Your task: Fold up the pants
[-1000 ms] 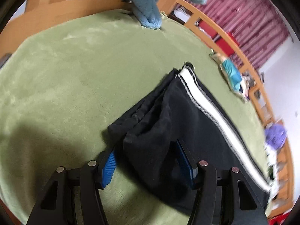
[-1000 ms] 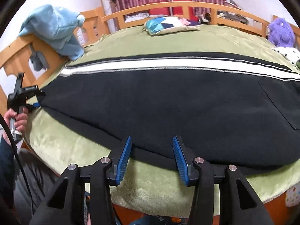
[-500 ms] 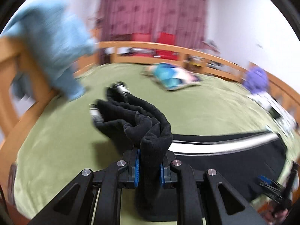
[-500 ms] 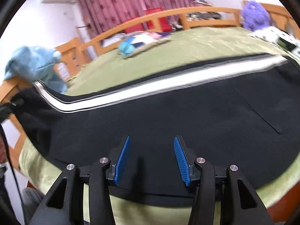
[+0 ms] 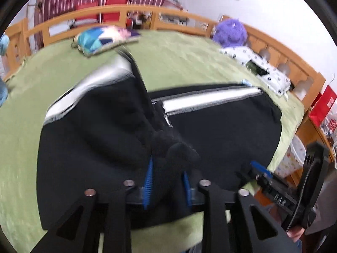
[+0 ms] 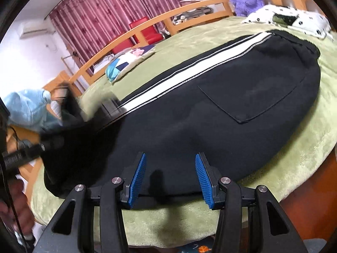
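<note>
Black pants [image 6: 210, 105] with a white side stripe [image 6: 189, 71] lie along the near edge of the green bed [image 6: 294, 147]. My left gripper [image 5: 167, 181] is shut on the bunched leg end of the pants [image 5: 118, 126] and holds it lifted over the waist half. It shows blurred at the left of the right wrist view [image 6: 42, 147]. My right gripper [image 6: 170, 177] is open and empty, just above the near edge of the pants. It also shows at the right of the left wrist view [image 5: 261, 170].
A wooden rail [image 5: 126, 10] rings the bed. A patterned pillow [image 5: 101, 40], a purple plush toy [image 5: 229, 31] and a spotted white cloth [image 5: 263, 67] lie on it. A light blue garment [image 6: 27, 107] hangs at the left. Red chairs [image 6: 143, 29] stand behind.
My left gripper closed on the leg end, lifted it and carried it right toward the waist. My right gripper stayed open and shifted right along the pants' near edge.
</note>
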Demonstrator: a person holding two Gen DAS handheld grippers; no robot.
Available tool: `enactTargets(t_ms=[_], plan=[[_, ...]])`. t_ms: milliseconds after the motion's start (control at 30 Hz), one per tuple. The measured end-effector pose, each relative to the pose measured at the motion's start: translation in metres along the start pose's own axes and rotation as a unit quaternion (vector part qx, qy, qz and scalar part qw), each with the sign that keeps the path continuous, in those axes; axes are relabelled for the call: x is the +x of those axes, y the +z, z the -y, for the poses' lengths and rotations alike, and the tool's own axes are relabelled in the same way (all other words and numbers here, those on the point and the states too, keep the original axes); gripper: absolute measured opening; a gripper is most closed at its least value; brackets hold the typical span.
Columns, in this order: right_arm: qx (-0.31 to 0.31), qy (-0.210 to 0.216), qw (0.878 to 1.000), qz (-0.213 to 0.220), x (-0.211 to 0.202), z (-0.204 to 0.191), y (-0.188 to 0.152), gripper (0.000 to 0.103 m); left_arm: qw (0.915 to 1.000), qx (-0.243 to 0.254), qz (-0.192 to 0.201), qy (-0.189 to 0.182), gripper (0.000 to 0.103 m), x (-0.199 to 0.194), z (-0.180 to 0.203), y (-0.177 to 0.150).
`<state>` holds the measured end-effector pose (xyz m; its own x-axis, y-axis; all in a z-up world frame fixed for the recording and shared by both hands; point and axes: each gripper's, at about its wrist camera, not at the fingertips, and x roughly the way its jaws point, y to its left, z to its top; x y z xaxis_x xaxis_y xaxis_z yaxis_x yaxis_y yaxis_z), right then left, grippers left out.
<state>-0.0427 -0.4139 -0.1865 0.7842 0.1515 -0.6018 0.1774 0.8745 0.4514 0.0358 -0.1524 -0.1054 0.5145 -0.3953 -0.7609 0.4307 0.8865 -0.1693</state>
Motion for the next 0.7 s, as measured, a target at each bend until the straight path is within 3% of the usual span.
enactTargets(t_ms=[33, 67, 100, 167, 400, 600, 700], plan=[[0.002, 0.001, 1.000, 0.000, 0.002, -0.002, 0.002, 0.052, 1.0000, -0.005, 0.000, -0.003, 0.025, -0.003, -0.006, -0.006], [0.002, 0.002, 1.000, 0.000, 0.001, 0.000, 0.001, 0.053, 0.9999, -0.012, 0.004, -0.010, 0.035, -0.008, -0.012, -0.010], [-0.001, 0.003, 1.000, -0.001, 0.003, -0.003, 0.001, 0.056, 0.9996, -0.022, 0.011, -0.014, 0.053, -0.015, -0.020, -0.014], [-0.011, 0.009, 1.000, -0.009, 0.007, -0.011, -0.001, 0.057, 0.9984, -0.042, 0.031, -0.019, 0.067, -0.027, -0.035, -0.022], [-0.027, 0.046, 0.998, -0.025, 0.018, -0.042, -0.005, 0.057, 0.9929, -0.111, 0.040, 0.017, 0.067, -0.051, -0.098, -0.049], [-0.075, 0.092, 0.993, -0.021, 0.024, -0.098, -0.004, 0.057, 0.9873, -0.154, 0.032, 0.019, 0.067, -0.057, -0.135, -0.079], [-0.085, 0.088, 0.992, -0.044, 0.043, -0.121, -0.002, 0.057, 0.9852, -0.166, 0.039, 0.021, 0.067, -0.066, -0.148, -0.091]])
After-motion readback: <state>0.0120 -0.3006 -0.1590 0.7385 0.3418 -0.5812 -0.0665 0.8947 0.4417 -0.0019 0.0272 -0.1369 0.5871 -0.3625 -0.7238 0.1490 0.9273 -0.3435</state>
